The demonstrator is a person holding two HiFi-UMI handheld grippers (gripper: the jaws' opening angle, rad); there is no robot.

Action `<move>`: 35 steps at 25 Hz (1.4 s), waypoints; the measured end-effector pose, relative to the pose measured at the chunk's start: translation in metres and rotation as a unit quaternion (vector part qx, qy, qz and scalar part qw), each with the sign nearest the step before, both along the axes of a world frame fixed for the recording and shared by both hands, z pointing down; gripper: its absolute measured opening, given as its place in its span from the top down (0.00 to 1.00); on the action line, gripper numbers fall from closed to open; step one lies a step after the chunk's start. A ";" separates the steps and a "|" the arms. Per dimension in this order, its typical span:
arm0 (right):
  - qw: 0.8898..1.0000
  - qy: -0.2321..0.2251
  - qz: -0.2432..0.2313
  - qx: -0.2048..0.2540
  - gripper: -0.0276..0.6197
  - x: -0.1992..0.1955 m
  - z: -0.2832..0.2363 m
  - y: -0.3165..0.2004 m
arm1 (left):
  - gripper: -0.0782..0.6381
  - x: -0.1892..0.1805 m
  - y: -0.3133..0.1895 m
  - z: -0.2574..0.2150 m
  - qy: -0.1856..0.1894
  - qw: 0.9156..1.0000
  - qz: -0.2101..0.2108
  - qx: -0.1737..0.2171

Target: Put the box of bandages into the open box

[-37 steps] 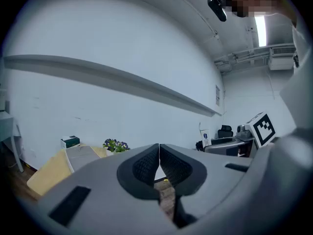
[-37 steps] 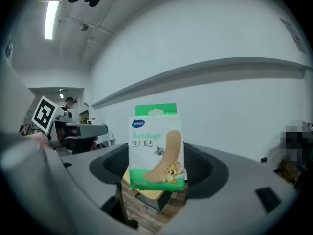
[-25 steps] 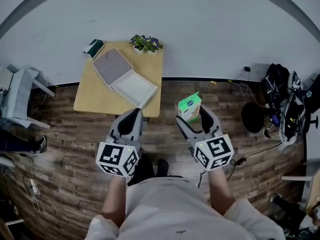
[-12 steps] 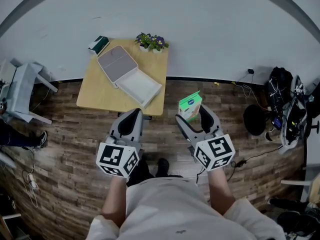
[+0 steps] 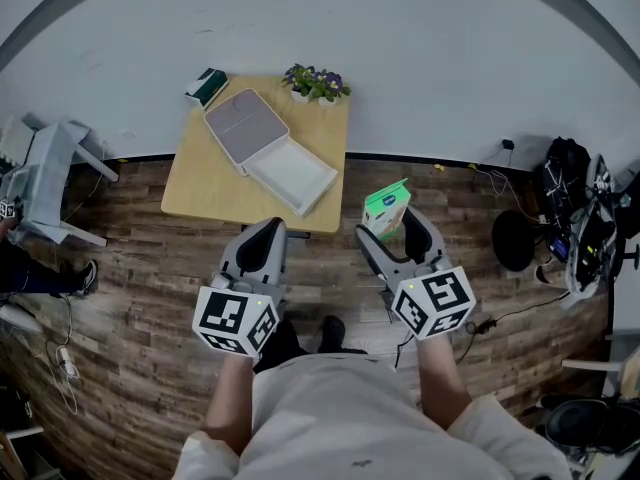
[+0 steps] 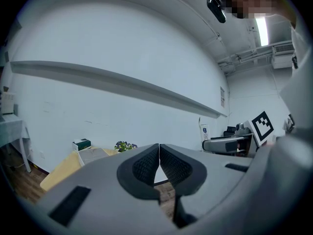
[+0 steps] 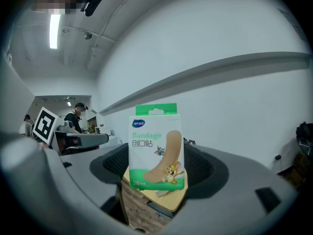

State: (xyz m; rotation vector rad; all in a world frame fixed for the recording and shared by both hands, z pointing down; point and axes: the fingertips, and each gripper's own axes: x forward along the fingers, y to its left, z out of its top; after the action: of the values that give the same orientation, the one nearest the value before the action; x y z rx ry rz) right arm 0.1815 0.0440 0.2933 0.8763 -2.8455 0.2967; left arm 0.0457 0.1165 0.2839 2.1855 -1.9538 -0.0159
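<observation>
A green and white box of bandages stands upright between the jaws of my right gripper, which is shut on it. The open box, white inside with a grey lid folded back, lies on a small wooden table ahead and to the left. My left gripper is shut and empty, its pads touching. Both grippers hover over the wooden floor, short of the table's near edge.
A potted plant and a small dark green box sit at the table's far edge by the white wall. A grey chair stands at the left. Bags and cables lie at the right.
The table with the open box has shifted right and slightly nearer in the head view. My right gripper with the bandage box moved a little right. The left gripper stays as it was.
</observation>
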 end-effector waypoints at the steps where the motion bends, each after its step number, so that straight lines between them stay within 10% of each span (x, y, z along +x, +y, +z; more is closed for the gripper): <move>1: 1.000 -0.002 0.001 -0.001 0.41 -0.005 -0.001 0.000 | 0.88 -0.005 0.000 0.000 0.000 1.000 0.001 -0.001; 35: 0.992 -0.034 0.103 -0.066 0.41 -0.138 0.013 -0.022 | 0.88 -0.139 -0.065 0.018 0.018 0.991 0.130 -0.012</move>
State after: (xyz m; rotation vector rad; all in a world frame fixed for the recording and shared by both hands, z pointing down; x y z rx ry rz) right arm 0.0434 0.0217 0.3066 1.1549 -2.7590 0.5442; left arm -0.0932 0.0517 0.3018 2.3866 -1.6281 0.0087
